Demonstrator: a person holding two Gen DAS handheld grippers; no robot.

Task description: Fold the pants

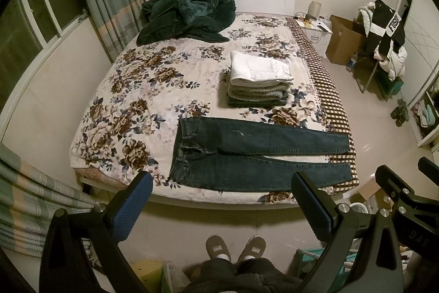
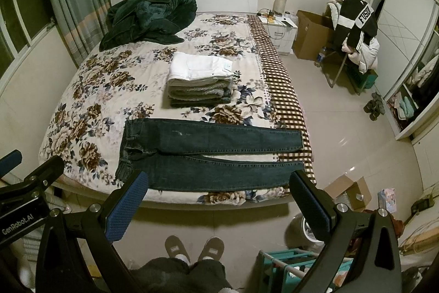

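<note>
Dark blue denim pants [image 1: 247,155] [image 2: 203,153] spread flat and unfolded along foot edge of bed with floral cream-and-brown cover [image 1: 131,89] [image 2: 90,89]. Waistband toward left, both legs stretched rightward, cuffs over brown checked border strip. Stack of folded clothes, white garment on top [image 1: 258,78] [image 2: 200,78], just beyond the pants, not touching them. Crumpled dark green plush blanket [image 1: 186,15] [image 2: 148,15] near white headboard. Left tongs [image 1: 219,208] wide open, blue-padded fingers [image 1: 131,208] apart, empty, held off the bed's foot above the floor. Right tongs [image 2: 216,205] likewise wide open, empty, well short of the denim. Grey slippers [image 1: 236,249] [image 2: 194,249] on tiled floor below.
</note>
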